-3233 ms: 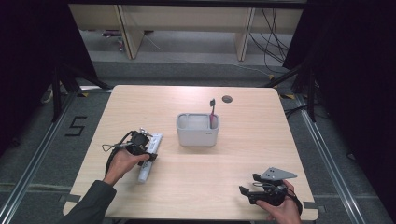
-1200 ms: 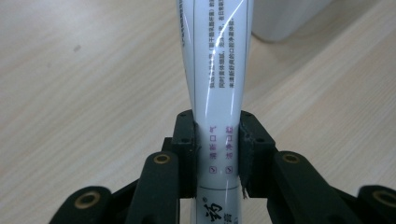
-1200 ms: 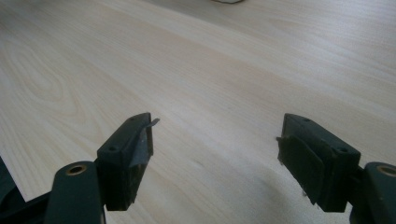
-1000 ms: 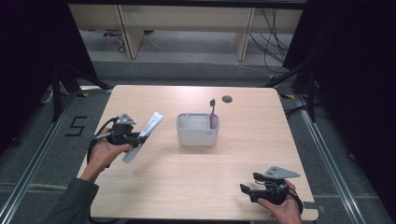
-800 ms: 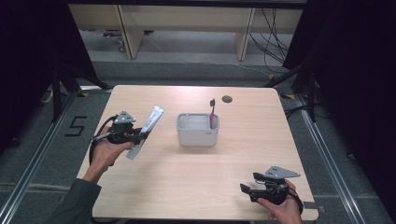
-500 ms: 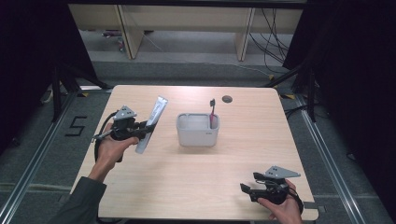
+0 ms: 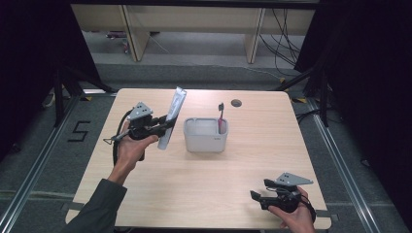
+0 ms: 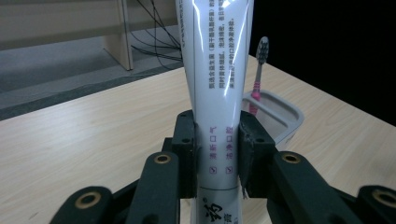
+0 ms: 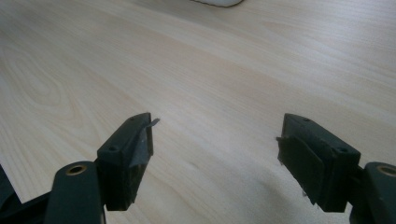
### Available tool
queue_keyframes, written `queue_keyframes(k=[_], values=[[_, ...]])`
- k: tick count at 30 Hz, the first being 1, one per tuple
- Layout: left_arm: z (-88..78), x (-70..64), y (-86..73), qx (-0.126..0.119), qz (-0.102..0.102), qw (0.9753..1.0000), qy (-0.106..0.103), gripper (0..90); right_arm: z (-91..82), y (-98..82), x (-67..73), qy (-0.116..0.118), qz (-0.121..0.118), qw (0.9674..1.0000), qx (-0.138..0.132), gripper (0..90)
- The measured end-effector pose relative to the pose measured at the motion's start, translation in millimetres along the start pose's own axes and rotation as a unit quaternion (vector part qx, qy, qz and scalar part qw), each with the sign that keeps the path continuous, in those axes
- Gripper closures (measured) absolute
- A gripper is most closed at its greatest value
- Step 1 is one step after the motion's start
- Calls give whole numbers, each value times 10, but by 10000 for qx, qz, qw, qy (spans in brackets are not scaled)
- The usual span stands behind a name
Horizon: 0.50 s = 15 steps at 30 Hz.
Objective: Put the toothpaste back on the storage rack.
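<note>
Left gripper (image 7: 165,125): jaws clamped on the white tube (image 8: 217,84), held up above the bench (image 7: 204,194), left of the grey tub (image 7: 205,141)
Tube writing: Chinese print, purple and black
Right gripper (image 9: 215,154): jaws apart, nothing between
Floor mark (image 7: 79,131): "5"

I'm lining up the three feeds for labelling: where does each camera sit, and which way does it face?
High view: above the person's side, looking down on the table; forearms, left gripper, right gripper.
Left gripper view: along its jaws shut on the toothpaste tube, toward the grey holder with the toothbrush.
Right gripper view: low over bare wood, jaws open.
High and left gripper views share tube, holder, toothbrush.
</note>
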<state>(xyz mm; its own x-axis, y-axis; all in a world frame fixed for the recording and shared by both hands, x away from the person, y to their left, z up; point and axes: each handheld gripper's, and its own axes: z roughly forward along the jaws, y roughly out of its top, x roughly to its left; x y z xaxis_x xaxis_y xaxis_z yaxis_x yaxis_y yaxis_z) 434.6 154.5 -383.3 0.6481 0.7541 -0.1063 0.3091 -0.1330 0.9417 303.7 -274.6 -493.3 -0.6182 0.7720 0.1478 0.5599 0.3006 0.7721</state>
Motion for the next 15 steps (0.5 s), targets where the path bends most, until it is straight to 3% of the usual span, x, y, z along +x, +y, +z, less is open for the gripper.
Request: queue_keyframes(k=[1,2,4,5,6,8,9,15], values=[[22,-11,14,-38,2,10000,-7,712,1,-2,17,39,111,9999,30,270],[35,-23,24,-76,-2,10000,-3,712,1,-3,0,5,-19,10000,31,270],[76,-54,56,-156,-58,9998,-94,712,1,-2,3,21,-14,10000,39,270],[94,-75,72,-217,-32,9997,-73,712,-1,-1,26,79,148,9998,67,270],[114,-93,91,-247,-9,9997,-78,712,0,-1,27,49,149,9999,34,270],[154,-141,124,-329,-9,9994,-82,713,0,-2,1,11,12,10000,9,270],[174,-154,142,-294,-2,9994,-161,713,0,-3,0,20,26,10000,2,270],[317,-230,222,-409,2,9991,-128,713,3,-5,0,50,17,10000,-19,270]])
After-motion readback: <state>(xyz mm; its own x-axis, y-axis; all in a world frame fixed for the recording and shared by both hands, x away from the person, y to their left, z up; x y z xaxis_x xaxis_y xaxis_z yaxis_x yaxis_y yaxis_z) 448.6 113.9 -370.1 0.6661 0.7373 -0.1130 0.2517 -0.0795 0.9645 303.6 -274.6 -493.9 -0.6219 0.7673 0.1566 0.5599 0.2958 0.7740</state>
